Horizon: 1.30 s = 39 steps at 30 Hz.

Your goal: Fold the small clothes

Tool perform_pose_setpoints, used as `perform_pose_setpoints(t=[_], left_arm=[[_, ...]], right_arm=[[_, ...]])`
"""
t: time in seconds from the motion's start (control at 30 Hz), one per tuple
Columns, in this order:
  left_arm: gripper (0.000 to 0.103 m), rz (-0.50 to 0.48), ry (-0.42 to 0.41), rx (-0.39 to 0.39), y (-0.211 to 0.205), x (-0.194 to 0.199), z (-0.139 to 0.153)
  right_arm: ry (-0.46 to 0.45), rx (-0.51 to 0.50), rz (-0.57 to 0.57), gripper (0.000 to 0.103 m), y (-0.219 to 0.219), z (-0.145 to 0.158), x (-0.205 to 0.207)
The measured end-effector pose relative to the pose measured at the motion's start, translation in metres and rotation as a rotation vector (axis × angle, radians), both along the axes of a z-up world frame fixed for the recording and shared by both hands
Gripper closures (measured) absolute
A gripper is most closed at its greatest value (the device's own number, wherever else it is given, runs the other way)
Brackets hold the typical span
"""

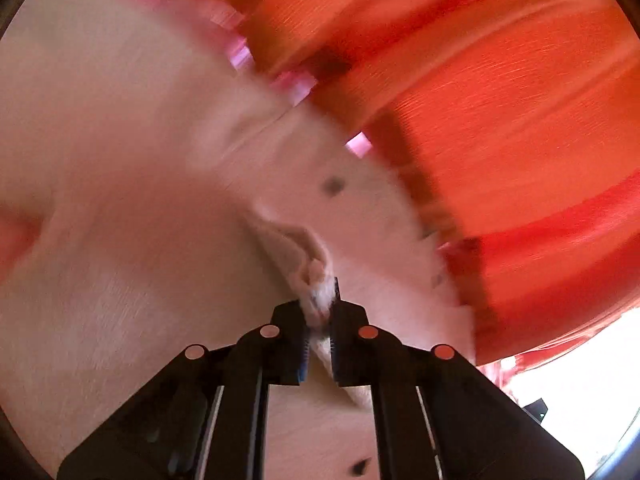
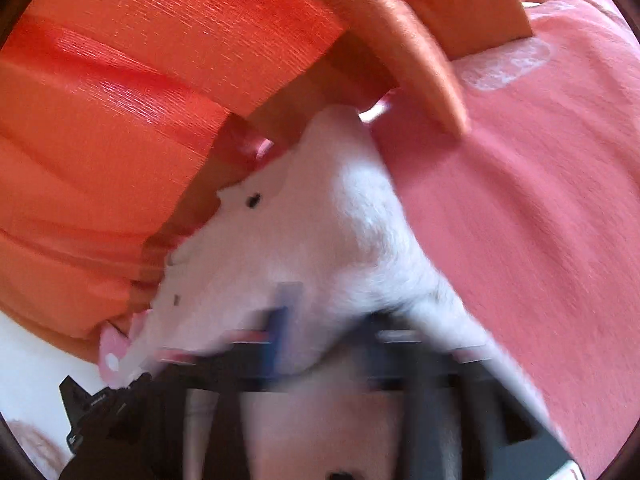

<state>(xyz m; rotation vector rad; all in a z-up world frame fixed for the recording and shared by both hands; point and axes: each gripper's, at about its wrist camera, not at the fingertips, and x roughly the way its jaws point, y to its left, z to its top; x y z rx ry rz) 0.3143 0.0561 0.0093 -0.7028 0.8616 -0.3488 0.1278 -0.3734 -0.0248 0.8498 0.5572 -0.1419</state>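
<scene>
Orange cloth [image 1: 500, 100] backs the scene. The white garment [image 1: 120, 160] lies across it, beside a pink garment [image 2: 540, 220]. Left hand-held gripper [image 1: 320, 312] pinches a bunched white fold, ready for lifting; right hand-held gripper [image 2: 324, 340], blurred, reads as closed against the same garment.
</scene>
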Motion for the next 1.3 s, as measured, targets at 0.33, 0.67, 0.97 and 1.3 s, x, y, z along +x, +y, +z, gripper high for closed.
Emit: perform_pose_setpoints(t=[0.33, 0.67, 0.97, 1.3], left_arm=[[0.096, 0.013, 0.015, 0.219, 0.000, 0.011, -0.028], [0.095, 0.013, 0.002, 0.248, -0.008, 0.009, -0.029], [0.094, 0.021, -0.001, 0.241, -0.003, 0.006, -0.033], [0.046, 0.275, -0.013, 0.135, 0.074, -0.024, 0.013]], right_arm=[[0.097, -0.054, -0.047, 0.098, -0.007, -0.020, 0.005], [0.168, -0.115, -0.118, 0.094, -0.004, 0.011, -0.001], [0.271, -0.328, -0.060, 0.103, 0.016, -0.001, 0.032], [0.142, -0.414, -0.121, 0.092, 0.061, 0.039, -0.007]])
